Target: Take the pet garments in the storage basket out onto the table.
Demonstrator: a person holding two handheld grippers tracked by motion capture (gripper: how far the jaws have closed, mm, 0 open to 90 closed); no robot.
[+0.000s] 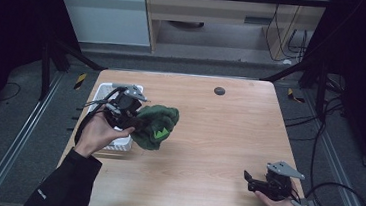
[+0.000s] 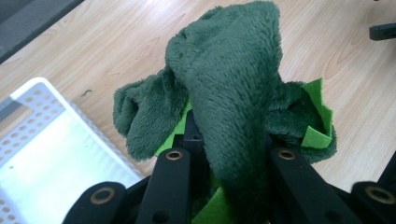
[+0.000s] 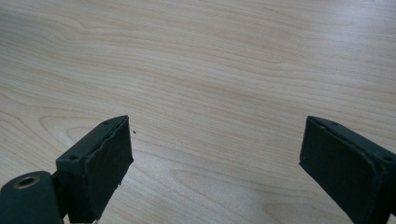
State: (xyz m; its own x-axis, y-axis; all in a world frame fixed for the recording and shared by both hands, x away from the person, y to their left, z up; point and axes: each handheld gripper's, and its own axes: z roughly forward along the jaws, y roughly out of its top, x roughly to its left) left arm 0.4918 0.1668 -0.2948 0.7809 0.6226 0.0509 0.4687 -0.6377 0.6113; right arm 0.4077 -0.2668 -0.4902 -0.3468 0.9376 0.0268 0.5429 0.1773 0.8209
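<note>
We've got the green plush toy (image 1: 156, 125) pinched in the left gripper (image 1: 139, 122).
Right gripper (image 1: 250, 181) spread wide, empty, over the table (image 1: 218, 136); white basket (image 1: 102, 92) beside the toy.

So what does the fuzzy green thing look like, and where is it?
Look at the wooden table, then its left side beside the white basket. The left tongs are shut on a dark green plush toy. It is the soft furry thing there, with bright green felt spikes.

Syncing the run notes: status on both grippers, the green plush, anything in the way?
Left gripper shut on green plush toy, beside white basket. Right gripper open, over bare table. Nothing in the way.
</note>
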